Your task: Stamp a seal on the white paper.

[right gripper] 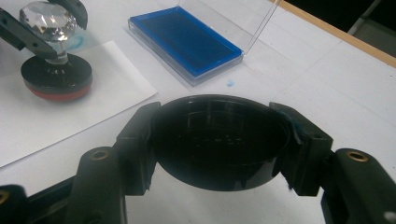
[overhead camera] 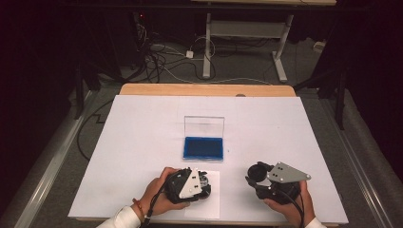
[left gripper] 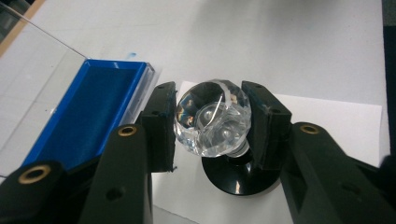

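Left gripper (left gripper: 212, 123) is clamped on the faceted crystal knob (left gripper: 212, 116) of 1 stamp (right gripper: 56, 70). The stamp's long axis runs upright, knob on top, round black base (left gripper: 233, 175) down, sitting on 1 white paper sheet (left gripper: 336, 116) at the near edge of the white table (overhead camera: 142, 123). In the right gripper view the base shows a red underside at its rim; whether it presses flat on the paper is hard to tell. In the high view the stamp is mostly hidden under the left gripper's grey plate.

Centre of the table: 1 blue ink pad (overhead camera: 203, 147) in a clear case, its transparent lid (overhead camera: 204, 126) standing up on the far side, long axis across the table. A small blue smudge (right gripper: 229, 84) lies just beside the case.

Right gripper (right gripper: 219, 144) is clenched on 1 round black cap (right gripper: 219, 140), held on its side, hollow opening facing the camera; its inside is too dark to read. The cap is near the table's front right, well apart from the stamp.
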Available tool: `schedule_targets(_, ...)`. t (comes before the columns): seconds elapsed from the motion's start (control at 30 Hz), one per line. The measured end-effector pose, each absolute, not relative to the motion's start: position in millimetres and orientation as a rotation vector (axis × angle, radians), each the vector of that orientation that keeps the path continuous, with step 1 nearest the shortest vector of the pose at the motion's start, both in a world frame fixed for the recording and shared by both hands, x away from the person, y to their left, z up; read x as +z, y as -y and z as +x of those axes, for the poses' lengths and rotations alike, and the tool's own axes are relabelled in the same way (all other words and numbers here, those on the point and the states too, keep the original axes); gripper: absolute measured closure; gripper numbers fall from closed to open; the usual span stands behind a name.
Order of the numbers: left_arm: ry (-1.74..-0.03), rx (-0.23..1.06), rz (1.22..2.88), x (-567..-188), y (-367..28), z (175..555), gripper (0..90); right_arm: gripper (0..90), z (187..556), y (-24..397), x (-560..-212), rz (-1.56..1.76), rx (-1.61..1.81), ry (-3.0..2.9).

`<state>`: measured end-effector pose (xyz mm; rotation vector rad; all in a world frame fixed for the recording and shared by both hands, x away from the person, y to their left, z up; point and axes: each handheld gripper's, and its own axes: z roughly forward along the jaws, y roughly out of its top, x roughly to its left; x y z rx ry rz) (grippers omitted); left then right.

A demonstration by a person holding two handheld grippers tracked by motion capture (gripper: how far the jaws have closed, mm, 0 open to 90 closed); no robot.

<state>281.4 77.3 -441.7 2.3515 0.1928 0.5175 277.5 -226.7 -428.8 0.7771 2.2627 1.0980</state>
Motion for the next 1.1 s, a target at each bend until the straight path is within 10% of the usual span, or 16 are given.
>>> schedule_targets(1.1, -0.169, 0.565, 2.343, -454, -80, 267, 55.4, 38.5, 276, 224, -429, 0.761, 1.09, -2.274)
